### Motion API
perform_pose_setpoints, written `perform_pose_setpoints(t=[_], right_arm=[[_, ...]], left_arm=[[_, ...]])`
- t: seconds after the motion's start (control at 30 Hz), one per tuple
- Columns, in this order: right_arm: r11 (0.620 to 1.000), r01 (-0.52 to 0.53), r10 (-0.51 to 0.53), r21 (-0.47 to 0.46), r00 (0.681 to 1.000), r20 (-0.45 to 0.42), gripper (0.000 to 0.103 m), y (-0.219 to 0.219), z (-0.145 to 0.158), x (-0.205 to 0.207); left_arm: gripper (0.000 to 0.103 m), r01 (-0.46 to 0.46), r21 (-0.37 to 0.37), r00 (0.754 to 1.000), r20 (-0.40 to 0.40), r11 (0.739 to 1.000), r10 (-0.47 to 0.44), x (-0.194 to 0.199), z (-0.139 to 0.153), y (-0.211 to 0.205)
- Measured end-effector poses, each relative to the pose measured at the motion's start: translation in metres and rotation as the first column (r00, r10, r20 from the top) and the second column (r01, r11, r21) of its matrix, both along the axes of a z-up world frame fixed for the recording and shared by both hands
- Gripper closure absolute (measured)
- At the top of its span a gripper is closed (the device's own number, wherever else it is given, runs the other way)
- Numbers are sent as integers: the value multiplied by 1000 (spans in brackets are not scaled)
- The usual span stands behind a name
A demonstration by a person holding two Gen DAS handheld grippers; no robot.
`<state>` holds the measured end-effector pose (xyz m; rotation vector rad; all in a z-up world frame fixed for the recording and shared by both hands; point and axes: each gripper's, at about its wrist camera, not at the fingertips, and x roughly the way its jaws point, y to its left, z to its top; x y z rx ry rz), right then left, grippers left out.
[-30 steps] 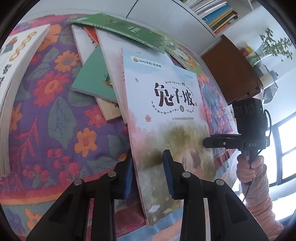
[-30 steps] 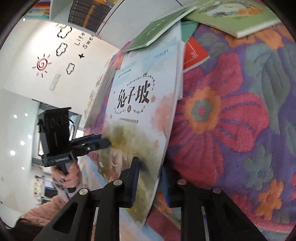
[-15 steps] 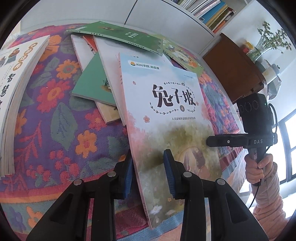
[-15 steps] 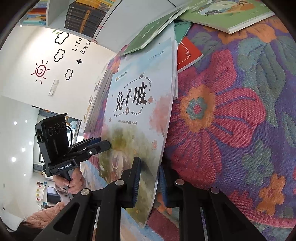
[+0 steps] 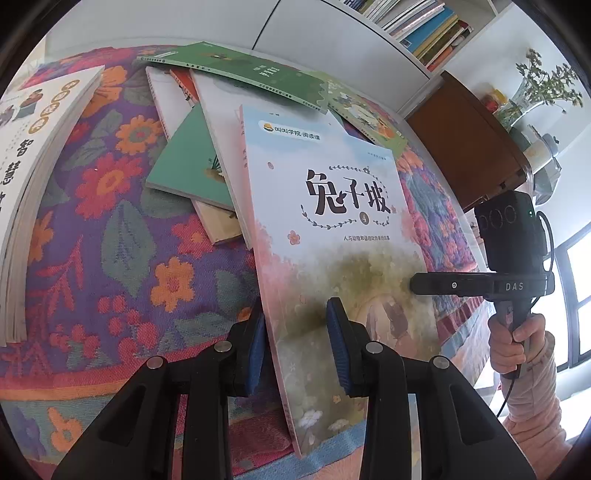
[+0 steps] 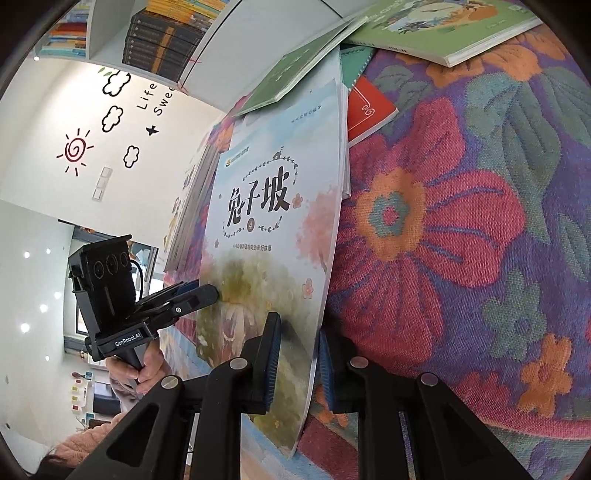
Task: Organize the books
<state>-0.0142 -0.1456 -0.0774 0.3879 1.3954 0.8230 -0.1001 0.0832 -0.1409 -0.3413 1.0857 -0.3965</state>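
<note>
A pastel book (image 5: 332, 206) with a black Chinese title and a flowery cover is raised at its near end above the floral tablecloth (image 5: 110, 258). My left gripper (image 5: 297, 332) is shut on the book's lower left edge, one blue pad under it and one on the cover. My right gripper (image 6: 298, 343) is shut on the lower right edge of the same book (image 6: 273, 229). Each gripper shows in the other's view, the right gripper (image 5: 415, 284) at the book's right side and the left gripper (image 6: 212, 293) at its left side. The book's far end rests on the pile.
A loose pile lies behind the held book: a green book (image 5: 236, 70) on top, a teal book (image 5: 184, 166), a red book (image 6: 369, 107). A thick white book (image 5: 33, 147) lies at the left. A bookshelf (image 5: 417, 26) and a brown cabinet (image 5: 469, 147) stand beyond the table.
</note>
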Motion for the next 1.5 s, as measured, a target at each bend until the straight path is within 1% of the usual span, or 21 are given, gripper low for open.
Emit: perform_pose_setpoints(t=[0.17, 0.23, 0.33, 0.4, 0.47, 0.57, 0.63, 0.73, 0.87, 1.03, 1.23, 1.37, 1.5], right_arm=[[999, 33, -32, -19, 999, 11, 85, 1, 5, -3], [998, 49, -48, -42, 999, 20, 82, 3, 8, -6], [992, 42, -33, -120, 997, 73, 82, 13, 22, -13], [986, 20, -2, -164, 994, 112, 83, 22, 33, -19], [984, -13, 38, -177, 990, 139, 83, 31, 45, -27], [978, -53, 93, -203, 977, 194, 83, 42, 61, -39], [970, -77, 133, -232, 962, 238, 83, 50, 72, -46], [965, -100, 163, -241, 952, 257, 83, 56, 81, -50], [959, -116, 190, -259, 940, 282, 83, 65, 86, -58], [958, -124, 202, -259, 932, 301, 83, 74, 93, -64], [954, -130, 228, -271, 901, 369, 83, 99, 115, -63], [950, -146, 254, -274, 874, 414, 83, 127, 130, -56], [950, -181, 281, -254, 852, 443, 83, 165, 140, -40]], left_arm=[[72, -15, -8, 1000, -19, 1000, 15, 1, 1, 0], [73, -10, 12, 999, -38, 1000, 11, 3, 4, -3], [74, 10, 74, 998, -67, 997, -5, 4, 12, -9], [74, 17, 129, 999, -51, 991, -10, 2, 18, -13], [74, 22, 164, 999, -36, 986, -16, -1, 23, -16], [74, 26, 179, 1000, -16, 984, -23, -5, 32, -15], [74, 28, 187, 1000, -7, 982, -28, -7, 36, -13], [74, 39, 202, 999, 5, 979, -41, -10, 41, -11], [74, 41, 216, 998, 27, 975, -48, -16, 48, -6], [74, 33, 195, 997, 61, 980, -45, -18, 62, 9], [74, -5, 184, 991, 133, 983, -19, -15, 86, 36], [74, -66, 150, 983, 180, 986, 38, -8, 106, 76], [74, -124, 166, 970, 227, 978, 85, -2, 125, 116]])
